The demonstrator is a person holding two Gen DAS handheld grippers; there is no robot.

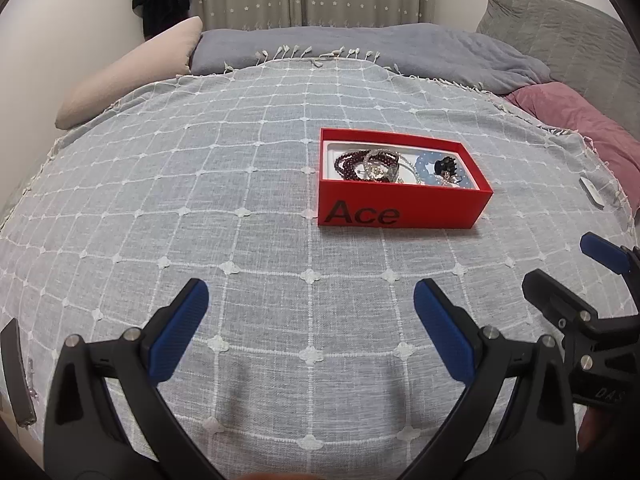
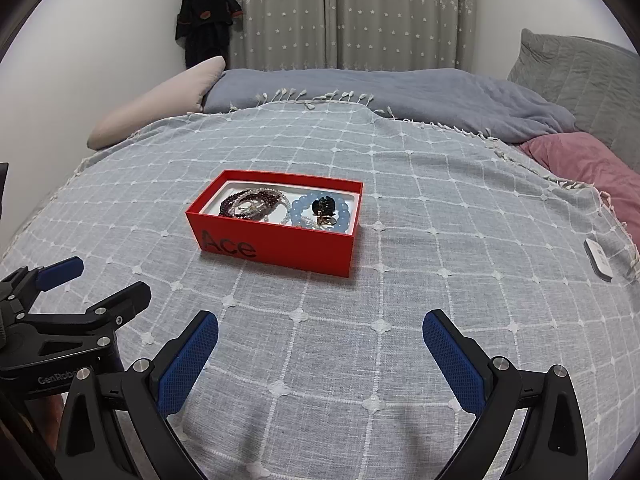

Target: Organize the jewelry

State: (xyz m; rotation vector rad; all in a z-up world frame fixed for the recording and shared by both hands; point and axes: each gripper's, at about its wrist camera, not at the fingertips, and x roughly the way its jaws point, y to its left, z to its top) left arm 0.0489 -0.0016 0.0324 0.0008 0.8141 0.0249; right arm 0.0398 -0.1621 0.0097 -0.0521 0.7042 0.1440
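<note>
**Jewelry all in the red box, both tongs empty**

Jewelry sits heaped inside the open red box, and nothing loose shows on the checked bedspread around it. Nearest the cameras, the left gripper and the right gripper both hang over bare cloth with their blue pads spread wide, holding nothing. They are side by side, each showing at the edge of the other's view.

Further out, the box rests near the middle of the bed, well apart from both tongs. Its long axis runs left to right, slightly skewed, with the "Ace" side facing near. Inside, dark red bead strands tangled with clear beads fill the left half; a pale blue bead bracelet lies in the right half with a black hair claw on top and small metal pieces just beside it, too small to identify.

My judgement: collecting looks finished or nearly so, leaving sorting or closing. No lid is in view. A next move would call for reaching forward over the rim

A small white object lies at the far right edge; pillows and curtains stand beyond
</note>
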